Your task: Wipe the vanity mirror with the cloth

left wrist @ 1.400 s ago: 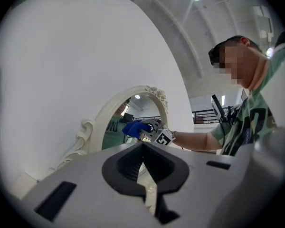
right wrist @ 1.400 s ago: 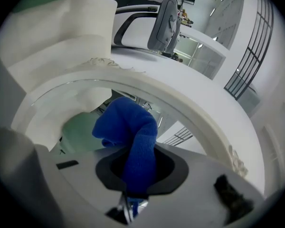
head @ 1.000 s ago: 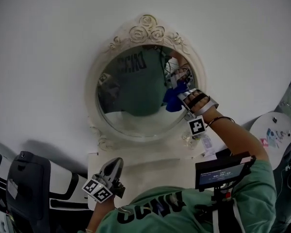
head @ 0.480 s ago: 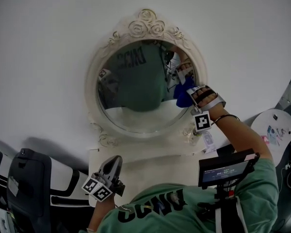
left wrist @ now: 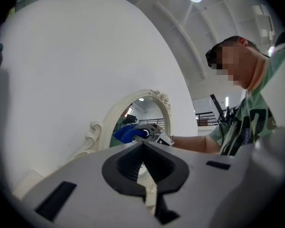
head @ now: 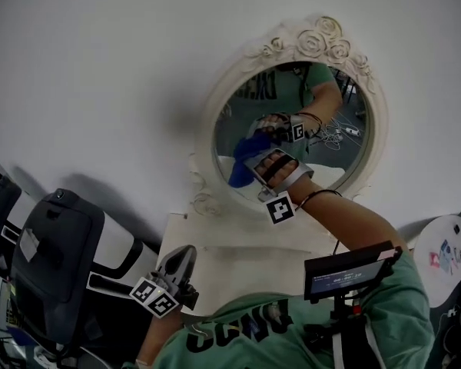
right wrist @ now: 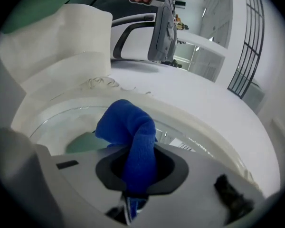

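Note:
An oval vanity mirror in an ornate cream frame point(head: 207, 141) stands against the white wall. My right gripper point(head: 250, 169) is shut on a blue cloth point(head: 240, 167) and presses it on the lower left of the glass. In the right gripper view the cloth point(right wrist: 133, 132) bulges out between the jaws of the right gripper point(right wrist: 137, 175), against the glass point(right wrist: 61, 134). My left gripper point(head: 180, 264) hangs low over the vanity top, shut and holding nothing. The left gripper view looks past the left gripper point(left wrist: 143, 148) to the mirror point(left wrist: 156, 103) and the cloth point(left wrist: 127, 133).
The mirror stands on a white vanity top point(head: 238, 260). A black and white chair point(head: 54, 260) is at the lower left. A small screen point(head: 349, 275) is mounted at the person's chest. A round white table point(head: 449, 252) shows at the right edge.
My right gripper has swept the cloth from the right side of the glass to its lower left. The head view has shifted, so the mirror sits further right. The left gripper stays put.

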The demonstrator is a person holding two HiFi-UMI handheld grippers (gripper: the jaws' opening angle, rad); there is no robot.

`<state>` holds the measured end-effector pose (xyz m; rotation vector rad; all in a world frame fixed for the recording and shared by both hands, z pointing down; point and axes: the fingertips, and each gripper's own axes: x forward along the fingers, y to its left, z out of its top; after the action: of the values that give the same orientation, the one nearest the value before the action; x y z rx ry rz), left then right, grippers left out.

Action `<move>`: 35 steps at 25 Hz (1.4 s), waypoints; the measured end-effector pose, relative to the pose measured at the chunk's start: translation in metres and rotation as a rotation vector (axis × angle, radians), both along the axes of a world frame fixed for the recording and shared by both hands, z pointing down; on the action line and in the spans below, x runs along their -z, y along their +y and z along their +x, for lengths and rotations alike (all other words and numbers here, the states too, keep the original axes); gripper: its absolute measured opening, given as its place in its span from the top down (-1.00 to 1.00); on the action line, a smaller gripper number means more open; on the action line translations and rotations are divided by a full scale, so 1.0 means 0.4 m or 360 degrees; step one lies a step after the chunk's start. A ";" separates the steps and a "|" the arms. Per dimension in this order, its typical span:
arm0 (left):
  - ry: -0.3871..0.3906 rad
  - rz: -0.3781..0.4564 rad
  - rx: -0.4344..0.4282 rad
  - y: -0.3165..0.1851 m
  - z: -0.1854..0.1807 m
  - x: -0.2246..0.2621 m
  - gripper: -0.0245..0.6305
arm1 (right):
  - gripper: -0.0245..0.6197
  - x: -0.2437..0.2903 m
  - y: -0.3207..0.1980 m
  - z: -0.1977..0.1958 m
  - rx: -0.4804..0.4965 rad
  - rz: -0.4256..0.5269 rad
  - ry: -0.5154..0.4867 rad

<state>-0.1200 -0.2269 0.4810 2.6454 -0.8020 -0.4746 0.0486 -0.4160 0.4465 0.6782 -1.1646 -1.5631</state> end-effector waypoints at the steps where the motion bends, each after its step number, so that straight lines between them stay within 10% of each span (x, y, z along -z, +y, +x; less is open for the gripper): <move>1: 0.0001 -0.0006 0.0040 0.003 -0.027 -0.003 0.93 | 0.77 -0.018 -0.015 -0.046 0.0037 -0.0018 0.0010; 6: -0.0001 -0.0036 0.0182 0.016 -0.126 -0.020 0.93 | 0.77 -0.103 -0.074 -0.182 0.0131 -0.0144 0.0000; 14: -0.0017 -0.0034 0.0125 -0.003 -0.091 -0.014 0.93 | 0.77 -0.129 -0.074 -0.101 0.0073 -0.0170 -0.0002; 28: -0.0054 0.0013 -0.0329 -0.035 0.227 0.024 0.93 | 0.77 -0.162 0.142 0.585 -0.0578 -0.0244 0.0003; 35: -0.0072 0.0018 -0.0414 -0.026 0.292 0.029 0.93 | 0.77 -0.162 0.198 0.770 -0.0783 -0.0170 -0.0020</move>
<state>-0.0031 -0.2374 0.4692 2.7270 -0.4580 -0.3524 0.3564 -0.3367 0.5112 0.8304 -0.9881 -1.0768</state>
